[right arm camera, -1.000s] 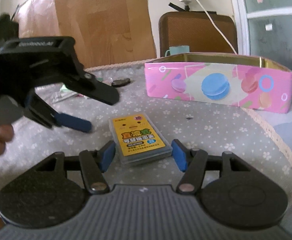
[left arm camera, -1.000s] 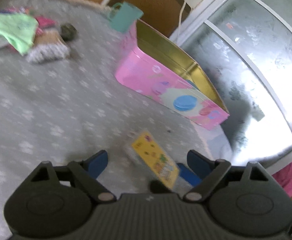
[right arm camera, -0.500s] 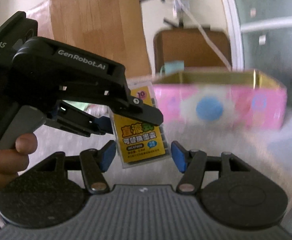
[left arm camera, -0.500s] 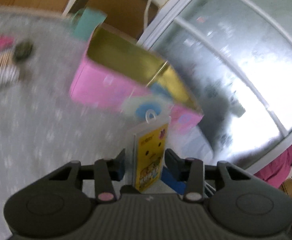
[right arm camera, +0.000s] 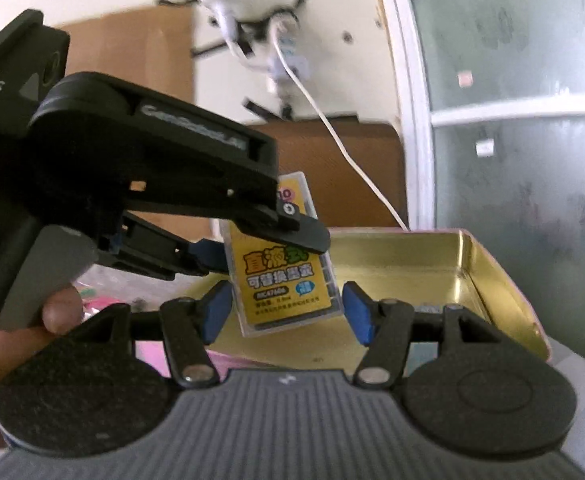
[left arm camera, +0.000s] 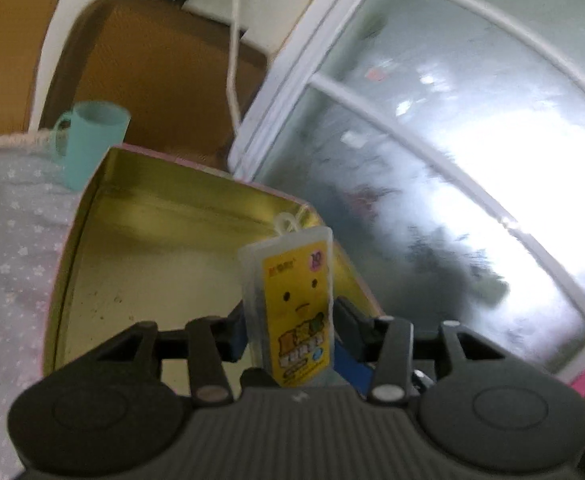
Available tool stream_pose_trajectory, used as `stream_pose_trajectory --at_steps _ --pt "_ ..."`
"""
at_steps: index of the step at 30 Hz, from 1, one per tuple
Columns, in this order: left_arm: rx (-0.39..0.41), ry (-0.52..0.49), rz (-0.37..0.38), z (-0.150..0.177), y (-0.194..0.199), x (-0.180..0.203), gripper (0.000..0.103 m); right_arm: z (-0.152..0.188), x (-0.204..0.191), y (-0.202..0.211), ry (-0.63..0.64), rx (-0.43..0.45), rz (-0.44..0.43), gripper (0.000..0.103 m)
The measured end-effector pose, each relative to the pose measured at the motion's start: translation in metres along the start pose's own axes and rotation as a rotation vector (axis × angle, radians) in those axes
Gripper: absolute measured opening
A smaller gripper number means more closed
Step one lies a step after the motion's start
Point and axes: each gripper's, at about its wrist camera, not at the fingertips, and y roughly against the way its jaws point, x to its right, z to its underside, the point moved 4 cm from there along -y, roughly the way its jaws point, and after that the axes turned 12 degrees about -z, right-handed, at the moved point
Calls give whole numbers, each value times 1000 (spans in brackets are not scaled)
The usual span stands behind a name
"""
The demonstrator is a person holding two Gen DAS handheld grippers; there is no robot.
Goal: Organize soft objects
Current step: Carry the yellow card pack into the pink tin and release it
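Now left gripper (left arm camera: 290,326) jaws pinch the yellow packet (left arm camera: 298,312); right gripper (right arm camera: 286,312) jaws spread.

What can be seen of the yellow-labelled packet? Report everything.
The packet is a flat, clear plastic case with a yellow printed label, a cartoon face on one side and a white hang loop on top. It stands upright in the air over the open gold-lined tin, clamped by the left gripper; the right gripper flanks it without touching.

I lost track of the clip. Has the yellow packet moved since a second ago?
Yes. The yellow packet was lying on the tablecloth short of the pink tin; clamped in the left gripper, it is now off the cloth, over the tin's open inside.
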Motion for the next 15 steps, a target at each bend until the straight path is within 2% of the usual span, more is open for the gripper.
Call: stream_pose_trajectory --at_steps 3,5,7,11,14,15 --pt "-52 -1 -35 3 -26 -5 49 7 11 -18 -7 -53 41 64" --pt "-48 -3 -56 9 -23 -9 50 12 14 -22 -10 -88 82 69" --pt "-4 -3 -45 13 -5 -15 55 13 13 -12 -33 -70 100 70" --pt "91 -14 -80 17 42 -35 56 14 -1 14 -32 -8 116 70" --pt "151 0 -111 28 85 -62 58 15 -19 33 -59 21 80 70" --pt "173 6 -132 35 101 -74 61 17 -28 39 -62 22 60 70"
